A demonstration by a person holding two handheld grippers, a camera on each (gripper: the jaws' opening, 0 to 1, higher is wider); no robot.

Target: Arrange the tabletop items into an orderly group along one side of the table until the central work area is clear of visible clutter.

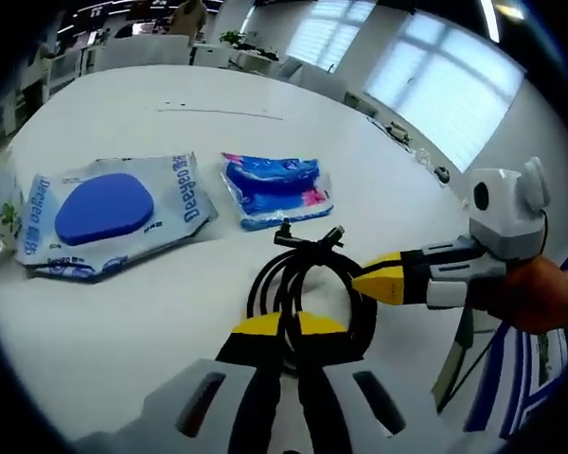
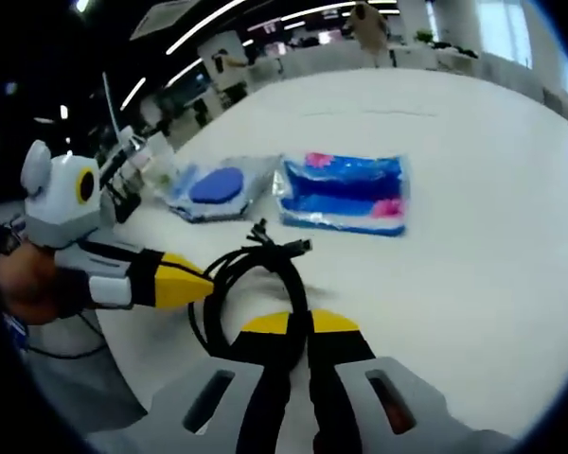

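Bright windows (image 1: 435, 76), distant person (image 2: 367, 21)

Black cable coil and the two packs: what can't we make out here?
- Black cable: near loop hidden behind the left tongs, left gripper view.
- Right tongs: tips cover the coil, so the grip on the cable is unclear, right gripper view.
- Wipes pack and blue pack: print too small and blurred.

"Daegeoo"-like lettering along both ends of the wet-wipes pack (image 1: 114, 216), smaller print illegible, blue pouch's print unreadable
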